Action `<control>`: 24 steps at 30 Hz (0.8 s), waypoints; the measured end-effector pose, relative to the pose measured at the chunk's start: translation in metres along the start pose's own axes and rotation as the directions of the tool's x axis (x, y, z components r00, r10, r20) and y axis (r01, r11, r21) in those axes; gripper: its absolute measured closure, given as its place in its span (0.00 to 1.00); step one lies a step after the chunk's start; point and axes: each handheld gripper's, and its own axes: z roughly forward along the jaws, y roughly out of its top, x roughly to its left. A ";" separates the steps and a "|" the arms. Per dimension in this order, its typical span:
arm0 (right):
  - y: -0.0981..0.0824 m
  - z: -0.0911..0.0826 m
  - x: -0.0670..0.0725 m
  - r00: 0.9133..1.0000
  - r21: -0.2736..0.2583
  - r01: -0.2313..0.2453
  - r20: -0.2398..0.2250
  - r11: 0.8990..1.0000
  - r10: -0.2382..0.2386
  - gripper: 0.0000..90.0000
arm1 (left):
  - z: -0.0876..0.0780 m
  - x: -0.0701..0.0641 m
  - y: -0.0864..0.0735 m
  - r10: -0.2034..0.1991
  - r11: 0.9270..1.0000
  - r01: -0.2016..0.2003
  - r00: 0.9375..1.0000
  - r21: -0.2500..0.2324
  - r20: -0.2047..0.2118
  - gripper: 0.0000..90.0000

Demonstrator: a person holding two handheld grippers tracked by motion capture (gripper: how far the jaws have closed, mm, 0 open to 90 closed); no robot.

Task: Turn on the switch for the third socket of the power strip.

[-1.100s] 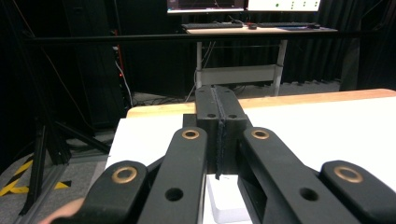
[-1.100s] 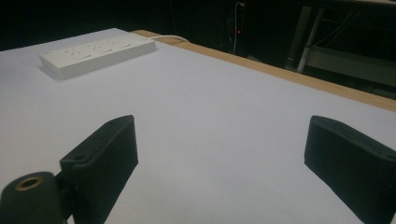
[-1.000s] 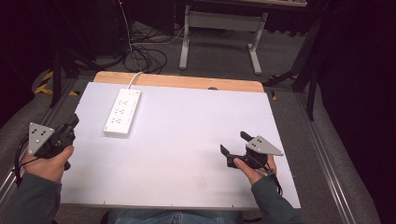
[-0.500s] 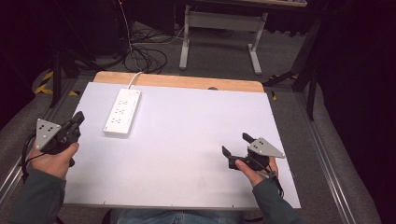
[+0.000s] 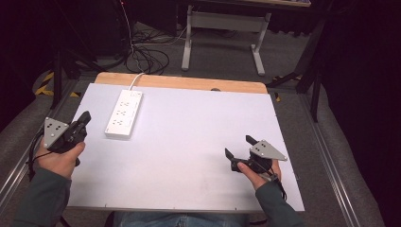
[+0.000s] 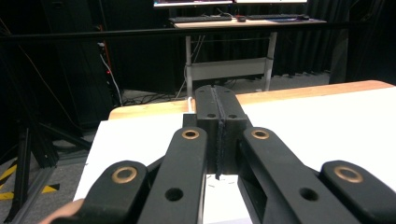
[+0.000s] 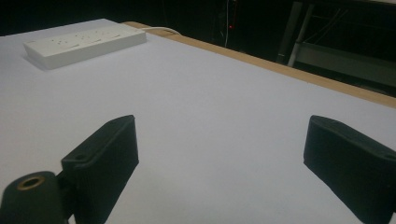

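The left gripper hangs at the table's nine o'clock edge in the high view, held in the person's left hand, with its grey three-cornered plate turned toward nine o'clock. Its jaws are pressed flat together with nothing between them; in the left gripper view the two black pads meet along a single seam, pointing toward twelve o'clock across the table. Just beyond that tip, at about one o'clock from it in the high view, lies a white power strip, lengthwise from six toward twelve o'clock, flat on the white table top. Its white cord leaves the far end and runs over the bare wooden strip at the table's far edge. The gripper and the strip are near but apart.

The right gripper sits at about four o'clock on the table, gripped by the right hand, tip aimed toward ten o'clock. Its jaws are spread wide and hold nothing; in the right gripper view they stand far apart with bare white surface between them. The power strip shows at the far eleven o'clock of that view, well apart from the jaws.

Past the table, on the grey floor, stand the legs of a metal desk frame and a tangle of black cables.
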 end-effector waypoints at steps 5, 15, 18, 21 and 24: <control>-0.002 -0.002 -0.002 1.000 -0.003 -0.003 0.005 1.000 0.003 0.12 | 0.005 -0.002 0.000 0.000 1.000 0.000 1.000 0.003 0.008 1.00; -0.006 -0.006 -0.007 0.999 0.004 -0.040 0.024 0.999 0.040 0.12 | 0.019 -0.007 -0.001 0.015 0.999 -0.015 1.000 0.028 0.012 1.00; -0.006 -0.005 -0.007 0.999 0.006 -0.037 0.025 0.999 0.036 0.12 | 0.023 -0.006 -0.003 0.027 0.999 -0.027 1.000 0.041 0.005 1.00; -0.007 -0.004 -0.007 0.999 0.008 -0.031 0.023 0.999 0.031 0.12 | 0.026 -0.006 -0.004 0.039 0.998 -0.039 0.999 0.054 -0.005 1.00; -0.006 -0.004 -0.006 0.999 0.011 -0.023 0.026 1.000 0.022 0.12 | 0.029 -0.007 -0.005 0.051 0.997 -0.050 0.999 0.064 -0.006 1.00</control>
